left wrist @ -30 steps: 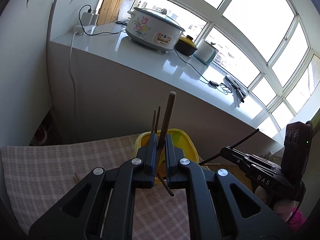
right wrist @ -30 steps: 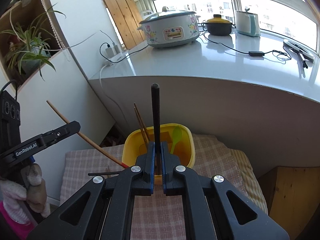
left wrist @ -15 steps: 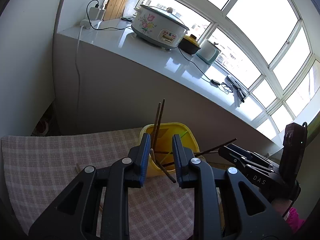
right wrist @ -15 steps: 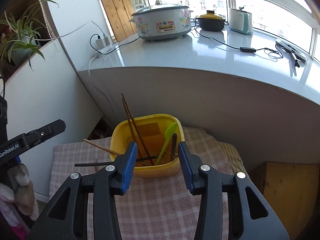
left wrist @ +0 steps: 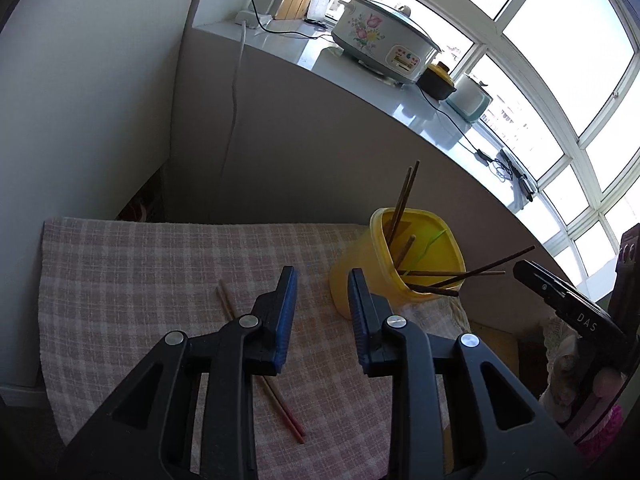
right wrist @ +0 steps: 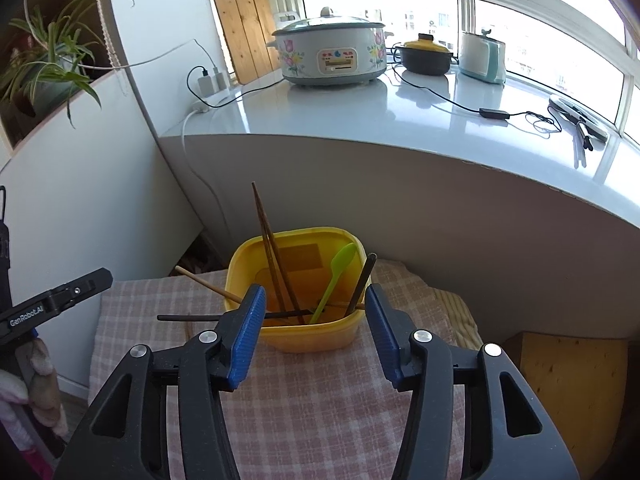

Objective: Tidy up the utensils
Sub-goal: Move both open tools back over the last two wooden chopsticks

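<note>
Yellow tub point(right wrist: 296, 332) now holds both released sticks; left tool point(left wrist: 320, 312) and right tool point(right wrist: 314, 336) opening, empty.

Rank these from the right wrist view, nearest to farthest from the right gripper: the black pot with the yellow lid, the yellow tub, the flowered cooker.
1. Yellow tub, just beyond the right gripper, on the cloth.
2. Flowered cooker, on the counter.
3. Black pot, beyond the cooker to its right.

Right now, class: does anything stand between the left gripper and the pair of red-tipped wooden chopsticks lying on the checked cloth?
Nothing visible does. The left gripper, jaws opening and empty, hangs above the pair of red-tipped wooden chopsticks; the yellow plastic tub stands off to the side.
</note>
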`<action>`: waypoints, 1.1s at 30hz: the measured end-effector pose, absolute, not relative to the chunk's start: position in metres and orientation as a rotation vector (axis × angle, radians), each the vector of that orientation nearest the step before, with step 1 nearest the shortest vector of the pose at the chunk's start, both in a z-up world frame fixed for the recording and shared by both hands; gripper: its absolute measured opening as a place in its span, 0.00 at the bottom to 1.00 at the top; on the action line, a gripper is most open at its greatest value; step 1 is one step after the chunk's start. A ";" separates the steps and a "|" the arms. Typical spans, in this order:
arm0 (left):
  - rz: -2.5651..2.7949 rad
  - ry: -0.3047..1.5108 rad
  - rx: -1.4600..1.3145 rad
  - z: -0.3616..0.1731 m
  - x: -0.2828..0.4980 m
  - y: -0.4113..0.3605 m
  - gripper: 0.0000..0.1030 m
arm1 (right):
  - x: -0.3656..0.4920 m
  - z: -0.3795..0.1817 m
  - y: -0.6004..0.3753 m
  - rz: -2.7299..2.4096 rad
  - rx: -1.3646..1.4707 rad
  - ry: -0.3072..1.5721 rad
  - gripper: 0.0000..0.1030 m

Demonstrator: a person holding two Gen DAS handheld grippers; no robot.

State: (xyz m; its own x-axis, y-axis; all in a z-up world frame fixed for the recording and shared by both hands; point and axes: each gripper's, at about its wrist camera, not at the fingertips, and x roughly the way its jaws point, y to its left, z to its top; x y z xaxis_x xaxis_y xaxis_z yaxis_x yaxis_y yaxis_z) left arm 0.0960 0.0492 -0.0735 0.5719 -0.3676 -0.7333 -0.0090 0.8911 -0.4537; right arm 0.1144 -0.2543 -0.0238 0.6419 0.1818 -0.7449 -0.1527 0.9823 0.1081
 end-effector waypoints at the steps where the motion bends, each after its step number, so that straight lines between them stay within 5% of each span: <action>1: -0.203 0.965 -0.445 -0.082 0.092 0.053 0.25 | 0.113 -0.024 -0.253 0.194 0.034 0.854 0.49; 13: -0.100 1.198 -0.473 -0.185 0.072 0.067 0.25 | 0.077 -0.053 -0.230 0.296 -0.062 0.892 0.49; 33: -0.047 1.319 -0.439 -0.250 0.101 0.027 0.25 | 0.061 -0.089 -0.225 0.295 -0.057 0.999 0.49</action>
